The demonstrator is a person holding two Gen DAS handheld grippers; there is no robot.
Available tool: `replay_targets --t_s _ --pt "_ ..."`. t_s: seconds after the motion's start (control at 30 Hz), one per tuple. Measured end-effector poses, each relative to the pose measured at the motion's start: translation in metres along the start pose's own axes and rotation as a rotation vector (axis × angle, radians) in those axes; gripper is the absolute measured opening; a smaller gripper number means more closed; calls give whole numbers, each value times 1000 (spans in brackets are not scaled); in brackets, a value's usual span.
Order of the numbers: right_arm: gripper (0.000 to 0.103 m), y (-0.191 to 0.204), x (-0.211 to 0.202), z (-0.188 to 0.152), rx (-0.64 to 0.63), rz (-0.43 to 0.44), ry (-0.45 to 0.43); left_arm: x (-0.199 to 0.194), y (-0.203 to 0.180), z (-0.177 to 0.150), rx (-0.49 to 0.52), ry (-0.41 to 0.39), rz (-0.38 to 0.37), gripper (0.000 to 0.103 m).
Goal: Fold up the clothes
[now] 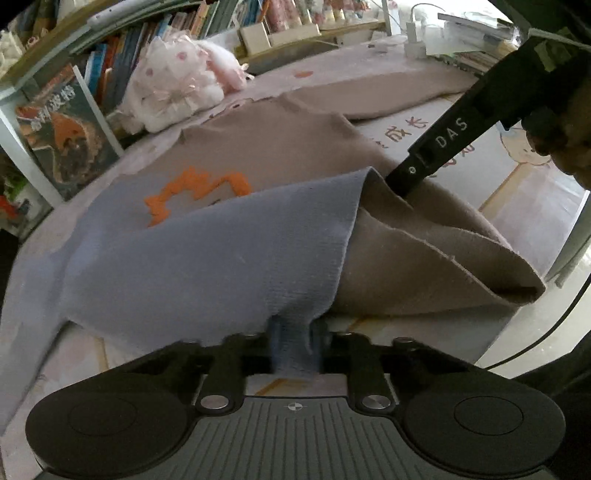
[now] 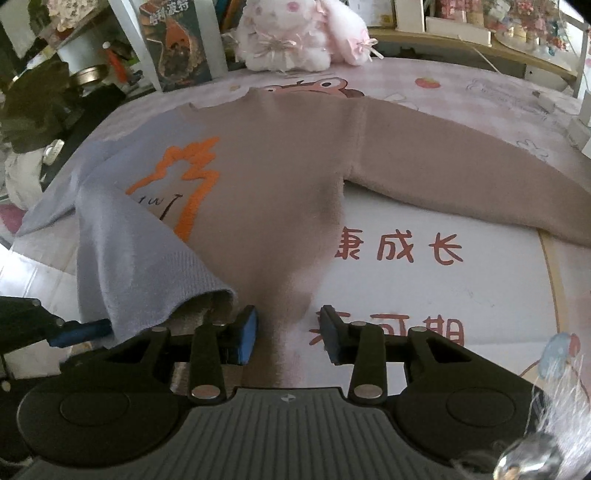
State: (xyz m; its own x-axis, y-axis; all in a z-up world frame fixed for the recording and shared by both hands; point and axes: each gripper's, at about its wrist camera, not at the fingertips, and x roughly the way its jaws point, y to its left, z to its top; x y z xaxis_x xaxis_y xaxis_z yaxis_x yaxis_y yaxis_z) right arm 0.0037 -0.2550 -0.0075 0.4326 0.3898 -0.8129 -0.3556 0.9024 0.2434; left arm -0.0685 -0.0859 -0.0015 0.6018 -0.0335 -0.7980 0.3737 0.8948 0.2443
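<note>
The sweater [image 2: 280, 177] lies spread on the printed table cover [image 2: 443, 295] across the middle of the right wrist frame, one tan sleeve reaching to the right edge. At the bottom centre of the left wrist frame, the left gripper [image 1: 295, 354] is clenched on the sweater's blue hem, lifted and folded over. The right gripper [image 2: 288, 332] stands released, its jaws apart, seemingly straddling the tan hem. A plush toy [image 2: 295, 33] sits at upper centre.

Both wrist views look low and close across the sweater [image 1: 258, 155] [image 2: 280, 177] toward the bookshelf [image 1: 122, 59] [image 2: 173, 40], sharing both.
</note>
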Motion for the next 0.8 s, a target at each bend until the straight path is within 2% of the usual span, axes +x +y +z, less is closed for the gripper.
replay_targets --t_s 0.13,0.23,0.3,0.37,0.4,0.57,0.6,0.67,0.73,0.8 --pt "34 1 -1 -1 -71 14 -1 -27 23 -13 -117 -19 160 4" --pt "34 1 0 -1 -99 27 -3 -52 47 -36 -191 6 257 4" --pt "32 0 1 -1 -113 35 -8 -63 61 -52 -226 52 325 4" --pt "29 0 2 0 -131 34 -15 -69 73 -69 -284 107 360 5" --pt "28 0 3 1 -141 32 -19 -72 79 -77 -314 135 375 10" --pt "28 -1 5 3 -137 38 -20 -74 104 -105 -497 261 473 11" --pt "28 0 5 3 -133 40 -19 -76 109 -108 -537 251 478 11" --pt "28 1 4 2 -124 42 -17 -81 115 -104 -611 161 450 17" --pt "28 2 3 1 -115 45 -14 -79 123 -95 -648 78 405 40" --pt "28 5 3 0 -117 41 -13 -66 131 -87 -646 31 369 51"
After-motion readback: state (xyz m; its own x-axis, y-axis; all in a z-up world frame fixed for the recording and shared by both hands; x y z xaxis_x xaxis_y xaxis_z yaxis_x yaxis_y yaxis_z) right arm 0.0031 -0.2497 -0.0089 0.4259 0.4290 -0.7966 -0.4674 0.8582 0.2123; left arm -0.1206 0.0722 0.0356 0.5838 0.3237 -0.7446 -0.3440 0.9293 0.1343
